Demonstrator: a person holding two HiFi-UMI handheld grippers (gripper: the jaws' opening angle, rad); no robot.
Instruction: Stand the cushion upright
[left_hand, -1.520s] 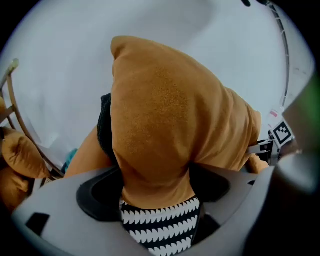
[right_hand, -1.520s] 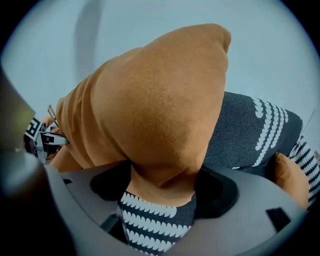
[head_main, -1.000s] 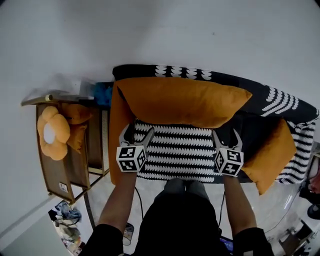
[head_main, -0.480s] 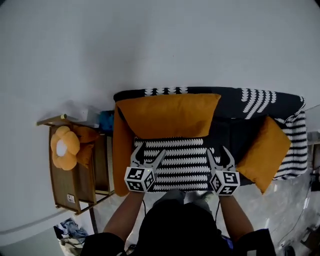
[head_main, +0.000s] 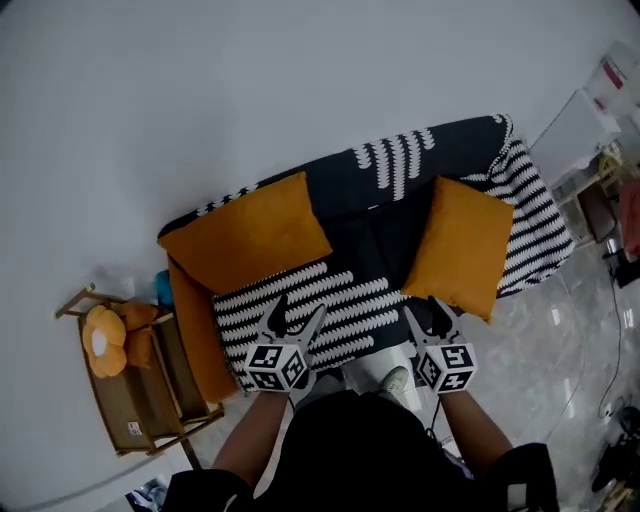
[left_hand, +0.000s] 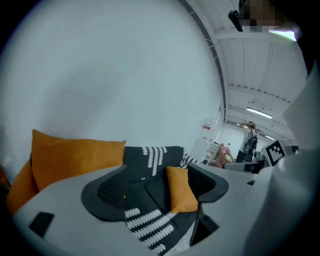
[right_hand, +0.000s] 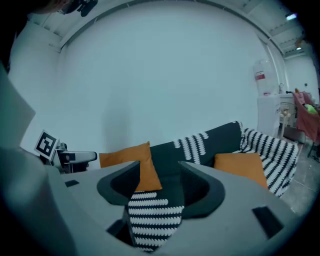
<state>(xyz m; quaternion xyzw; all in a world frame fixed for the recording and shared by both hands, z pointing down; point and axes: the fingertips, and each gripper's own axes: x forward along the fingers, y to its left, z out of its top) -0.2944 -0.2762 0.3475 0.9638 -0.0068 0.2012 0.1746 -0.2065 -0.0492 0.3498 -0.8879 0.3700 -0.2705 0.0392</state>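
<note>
Head view, cushion (head_main: 245, 240): propped against sofa (head_main: 350, 188) back, centre-left.
Left gripper (head_main: 298, 314): jaws apart, empty.
Right gripper (head_main: 424, 313): jaws just narrowed, gap remains, empty.

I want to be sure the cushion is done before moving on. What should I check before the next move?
1. Large orange cushion stands upright against the back of the sofa: ok.
2. Left gripper empty, jaws apart: ok.
3. Right gripper empty; its jaws have just been closing partway, with nothing between them: ok.
4. Neither gripper touches a cushion: ok.
5. Second orange cushion at the sofa's other end propped stably: cannot tell.
</note>
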